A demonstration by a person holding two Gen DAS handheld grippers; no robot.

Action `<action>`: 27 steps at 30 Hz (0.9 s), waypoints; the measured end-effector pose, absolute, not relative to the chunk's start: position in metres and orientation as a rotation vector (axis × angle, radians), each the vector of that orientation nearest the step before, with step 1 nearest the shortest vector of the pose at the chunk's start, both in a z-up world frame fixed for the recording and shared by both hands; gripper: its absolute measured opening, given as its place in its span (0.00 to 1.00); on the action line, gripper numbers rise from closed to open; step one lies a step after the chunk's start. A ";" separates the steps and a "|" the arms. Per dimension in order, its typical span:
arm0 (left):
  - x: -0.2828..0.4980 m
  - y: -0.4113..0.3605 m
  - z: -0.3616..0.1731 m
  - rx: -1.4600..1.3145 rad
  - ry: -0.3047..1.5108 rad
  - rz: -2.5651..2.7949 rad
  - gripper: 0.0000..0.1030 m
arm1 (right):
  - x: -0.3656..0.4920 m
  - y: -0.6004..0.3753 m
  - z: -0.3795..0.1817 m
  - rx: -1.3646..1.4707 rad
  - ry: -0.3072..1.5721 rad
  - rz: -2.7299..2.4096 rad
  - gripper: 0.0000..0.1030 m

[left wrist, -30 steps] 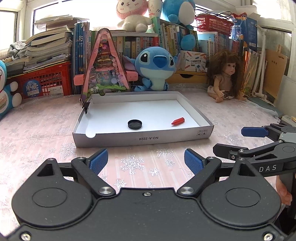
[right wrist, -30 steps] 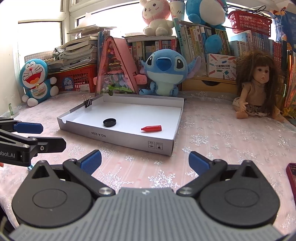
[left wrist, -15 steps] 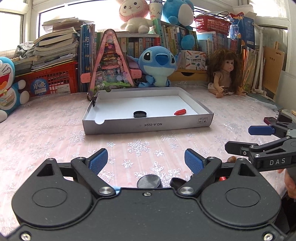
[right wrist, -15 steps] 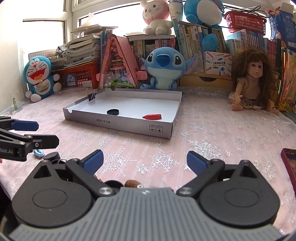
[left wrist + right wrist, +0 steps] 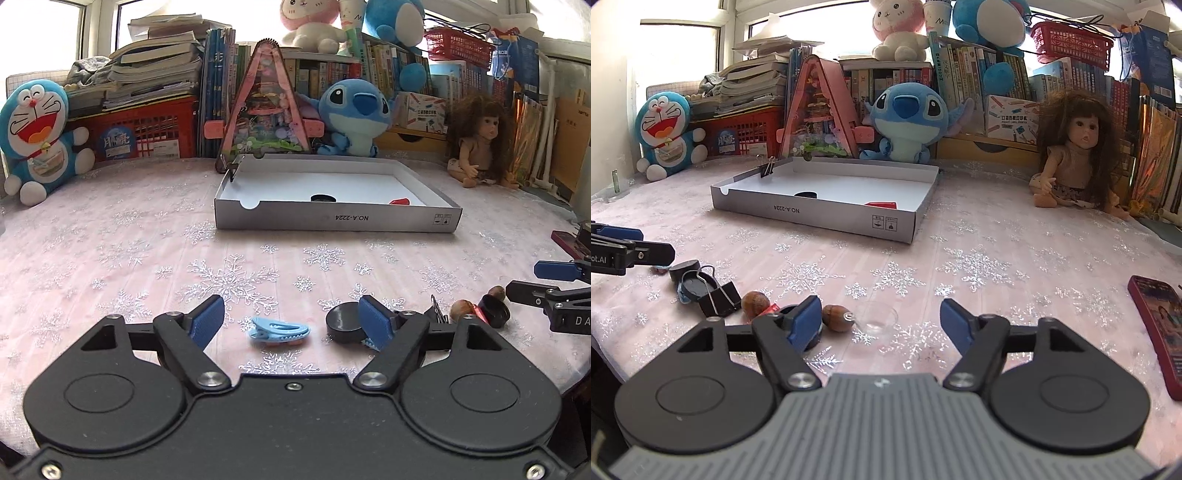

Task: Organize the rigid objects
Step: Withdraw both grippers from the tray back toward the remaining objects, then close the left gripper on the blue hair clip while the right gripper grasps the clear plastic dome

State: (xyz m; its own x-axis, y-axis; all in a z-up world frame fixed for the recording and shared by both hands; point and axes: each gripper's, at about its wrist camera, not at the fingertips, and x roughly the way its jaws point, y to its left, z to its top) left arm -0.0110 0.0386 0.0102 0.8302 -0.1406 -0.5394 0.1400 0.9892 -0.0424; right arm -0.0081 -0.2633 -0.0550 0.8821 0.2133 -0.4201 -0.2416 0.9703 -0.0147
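Blue clip (image 5: 279,329) lies on counter (image 5: 110,251) near front edge, between spread fingers of left claw (image 5: 291,321). Right claw (image 5: 882,321) also spread, empty, over clear cup (image 5: 878,316).

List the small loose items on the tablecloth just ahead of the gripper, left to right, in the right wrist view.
Black binder clip → brown nut → second brown nut → clear plastic cap → red phone.
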 end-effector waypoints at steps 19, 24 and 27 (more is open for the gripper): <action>-0.009 0.034 0.001 0.032 0.583 -0.160 0.49 | -0.002 -0.262 -0.061 -0.095 0.444 0.233 0.66; -0.009 0.034 0.001 0.028 0.585 -0.158 0.44 | 0.000 -0.260 -0.061 -0.099 0.446 0.241 0.61; -0.009 0.035 0.000 0.028 0.585 -0.155 0.40 | 0.002 -0.259 -0.062 -0.095 0.450 0.243 0.59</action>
State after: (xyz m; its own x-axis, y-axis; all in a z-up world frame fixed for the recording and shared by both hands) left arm -0.0087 0.0351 -0.0003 0.8222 -0.1377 -0.5523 0.1535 0.9880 -0.0178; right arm 0.0019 -0.2594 -0.0617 0.8723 0.2112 -0.4410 -0.2529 0.9668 -0.0371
